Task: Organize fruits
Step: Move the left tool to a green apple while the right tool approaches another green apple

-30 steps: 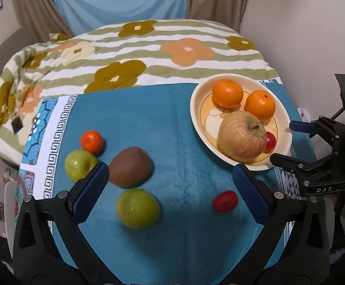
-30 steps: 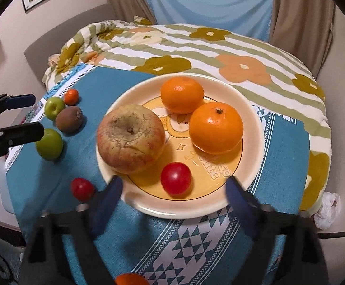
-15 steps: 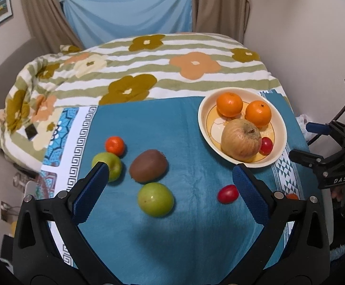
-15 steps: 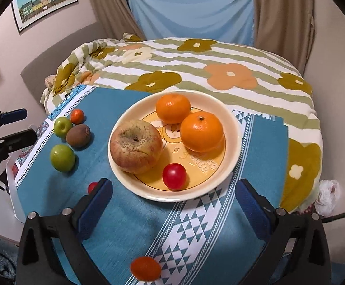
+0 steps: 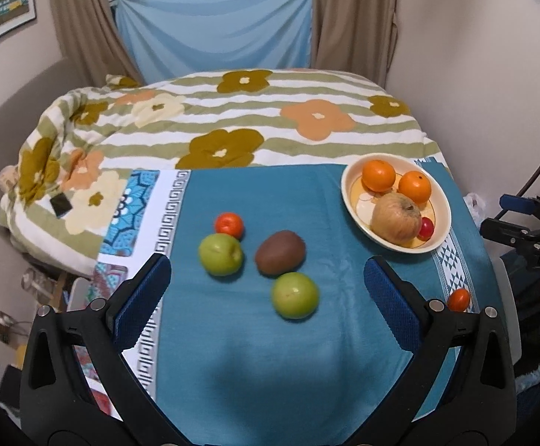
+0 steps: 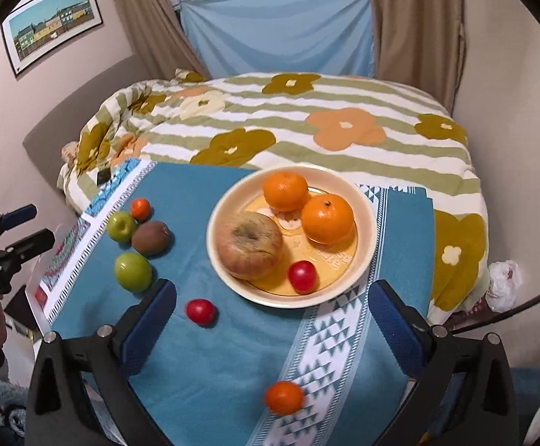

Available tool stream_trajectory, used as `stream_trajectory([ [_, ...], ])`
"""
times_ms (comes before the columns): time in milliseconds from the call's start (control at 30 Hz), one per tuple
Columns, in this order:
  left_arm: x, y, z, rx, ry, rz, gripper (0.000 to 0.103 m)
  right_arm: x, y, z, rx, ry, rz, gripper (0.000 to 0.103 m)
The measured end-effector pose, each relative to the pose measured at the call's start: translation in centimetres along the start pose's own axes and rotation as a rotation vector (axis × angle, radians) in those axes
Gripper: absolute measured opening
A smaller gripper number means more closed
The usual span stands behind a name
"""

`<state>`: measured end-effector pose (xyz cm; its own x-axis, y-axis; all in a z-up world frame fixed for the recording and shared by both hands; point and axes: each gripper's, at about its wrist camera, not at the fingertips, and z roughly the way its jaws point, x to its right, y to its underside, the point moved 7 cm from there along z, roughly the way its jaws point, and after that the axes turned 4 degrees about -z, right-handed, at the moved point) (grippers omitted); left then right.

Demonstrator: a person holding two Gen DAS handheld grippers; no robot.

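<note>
- Right gripper [image 6: 272, 299]: jaws spread wide, nothing between the pads. They have just been opening. Left gripper [image 5: 266, 278]: also released, empty.
- Plate [image 6: 366, 223] sits just ahead of the right gripper and holds 4 items: a wrinkled apple [image 6: 249, 245], 2 mandarins [image 6: 327, 219], 1 red cherry tomato [image 6: 301, 276].
- Loose on the teal cloth [image 6: 203, 364]: a red cherry tomato [image 6: 200, 311] just inside the right gripper's left finger; a small orange tomato-like fruit [image 6: 284, 397] below and between its fingers, close to the near edge.
- Ahead of the left gripper: 2 green apples [image 5: 295, 295], a kiwi [image 5: 280, 252] and a small orange fruit [image 5: 229, 224], bunched together, some touching or nearly so.
- Risk 1: the orange fruit by the near edge could roll off if a finger nudges it; round fruit, soft cloth, little margin.
- Risk 2: closing on 1 piece in the left cluster may shove its neighbours; the farther green apple [image 5: 220, 253] and the small orange fruit sit tight together.
- Risk 3: cherry tomatoes are small and soft; a hard pinch could burst one, an off-centre pinch could squirt it out.
- Risk 4: the plate is crowded on the apple side; dropping fruit there could knock the tomato over the rim.
- Risk 5: cloth lies over bedding [image 6: 307, 126], so footing looks uneven; the plate could tip under a heavy push.
</note>
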<state>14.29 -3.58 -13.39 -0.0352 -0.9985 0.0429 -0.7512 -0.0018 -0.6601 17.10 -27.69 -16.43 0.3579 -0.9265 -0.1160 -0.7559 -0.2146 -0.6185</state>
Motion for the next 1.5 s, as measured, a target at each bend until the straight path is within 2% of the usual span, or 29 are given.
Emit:
stream_trajectory([
  [233, -3.9, -1.3, -0.1, 0.015, 0.043, 0.025, 0.103, -4.0, -0.6, -0.4, 0.020, 0.040, 0.076, 0.103],
  [367, -5.5, -1.9, 0.5, 0.006, 0.082, 0.042, 0.103, -6.7, -0.8, 0.3, 0.004, 0.045, 0.102, 0.103],
  [700, -8.1, -1.6, 5.9, -0.098, 0.177, 0.139, 0.103, -12.8, 0.2, 4.9, -0.083, 0.059, 0.151, 0.103],
  [967, -8.5, -0.3, 10.7, -0.192, 0.260, 0.165, 0.103, -15.5, 1.6, 8.8, -0.145, 0.084, 0.191, 0.103],
  [1167, -8.0, 1.1, 13.9, -0.249, 0.299, 0.148, 0.097, -16.2, 3.0, 11.6, -0.195, 0.121, 0.175, 0.103],
  [1500, -6.5, 2.3, 17.1, -0.300, 0.320, 0.125, 0.071, -16.3, 3.9, 13.8, -0.216, 0.108, 0.189, 0.103],
])
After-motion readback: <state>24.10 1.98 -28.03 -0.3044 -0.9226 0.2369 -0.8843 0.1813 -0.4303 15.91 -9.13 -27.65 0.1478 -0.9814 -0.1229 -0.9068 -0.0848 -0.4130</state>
